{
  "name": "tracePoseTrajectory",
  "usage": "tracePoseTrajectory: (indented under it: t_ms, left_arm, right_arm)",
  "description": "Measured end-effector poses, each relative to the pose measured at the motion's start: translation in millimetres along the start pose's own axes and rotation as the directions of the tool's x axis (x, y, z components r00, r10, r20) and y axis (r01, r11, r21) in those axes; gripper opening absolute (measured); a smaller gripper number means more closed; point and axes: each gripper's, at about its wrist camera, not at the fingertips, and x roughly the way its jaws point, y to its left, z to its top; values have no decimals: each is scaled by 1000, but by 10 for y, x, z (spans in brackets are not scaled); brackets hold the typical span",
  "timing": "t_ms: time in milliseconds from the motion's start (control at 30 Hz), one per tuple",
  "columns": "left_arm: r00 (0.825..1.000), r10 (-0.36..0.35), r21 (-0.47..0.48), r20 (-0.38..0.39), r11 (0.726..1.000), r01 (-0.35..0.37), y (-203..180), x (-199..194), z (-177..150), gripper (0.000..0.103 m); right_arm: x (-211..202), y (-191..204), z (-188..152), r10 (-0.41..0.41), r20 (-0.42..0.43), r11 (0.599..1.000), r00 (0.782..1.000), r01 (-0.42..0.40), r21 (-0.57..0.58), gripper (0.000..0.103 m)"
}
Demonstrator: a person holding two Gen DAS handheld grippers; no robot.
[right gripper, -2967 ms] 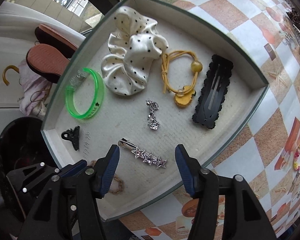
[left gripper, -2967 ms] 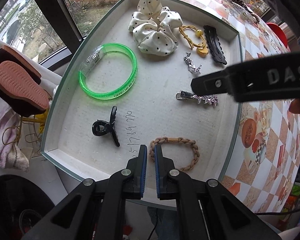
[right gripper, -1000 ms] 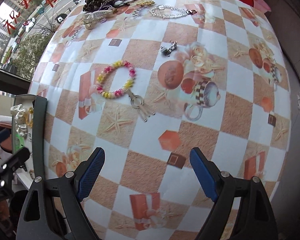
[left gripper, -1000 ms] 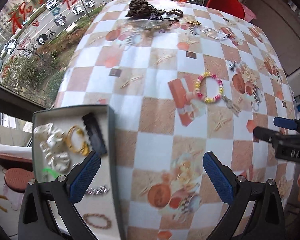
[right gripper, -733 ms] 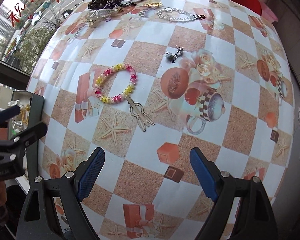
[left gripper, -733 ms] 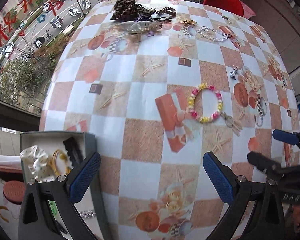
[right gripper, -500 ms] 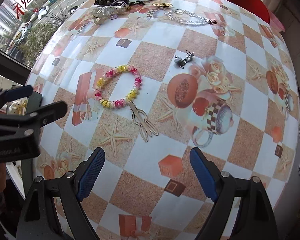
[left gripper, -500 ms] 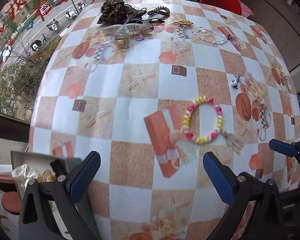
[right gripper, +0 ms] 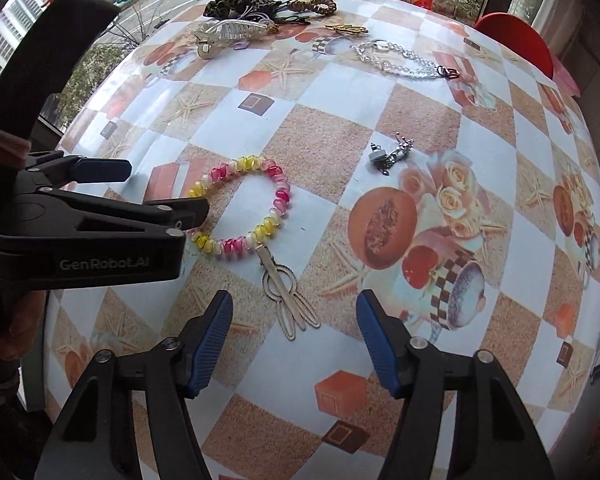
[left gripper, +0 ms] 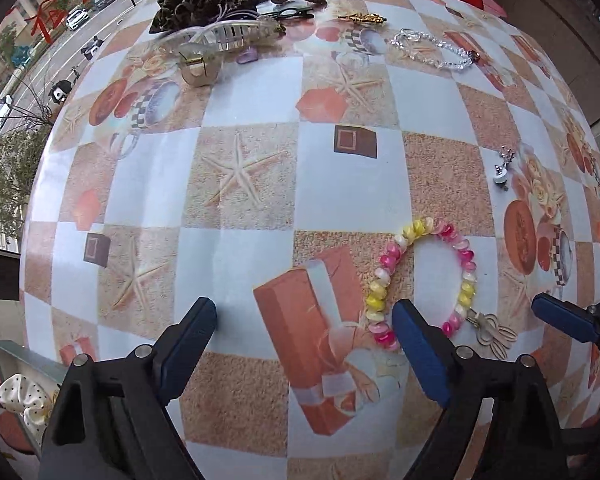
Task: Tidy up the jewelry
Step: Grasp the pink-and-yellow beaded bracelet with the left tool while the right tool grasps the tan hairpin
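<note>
L grip jaws closing, nothing between | R grip closing, astride metal charm, no touch | my L view only: tray corner | bead bracelet flat on tablecloth, charm's long axis toward R grip.

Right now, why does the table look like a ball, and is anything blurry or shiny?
Left wrist view: the fisheye lens bulges the checked tablecloth into a dome; the beaded bracelet is sharp, and soft daylight gives pale glare on the white squares. Right wrist view: the same bulge, with weak shadows under the left gripper and the bracelet.
</note>
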Motion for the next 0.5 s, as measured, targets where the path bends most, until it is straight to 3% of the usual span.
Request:
tracePoseTrajectory:
  t_ms: [233,367,500]
  left_arm:
    - [999,-7,7,33,1000,6,-76,50,91,93]
    - [999,-13,15,41,1000,13,-118,20,122,88]
    - [999,-24,57,48,998,22,-251,-27,124,67]
  right_arm:
    - [98,83,57,-30,35,999,999,31,-31,61]
    - [112,105,56,-62,51,997,997,64,-44,54]
    - [103,102,41,-88,58,994,994,92,-64,45]
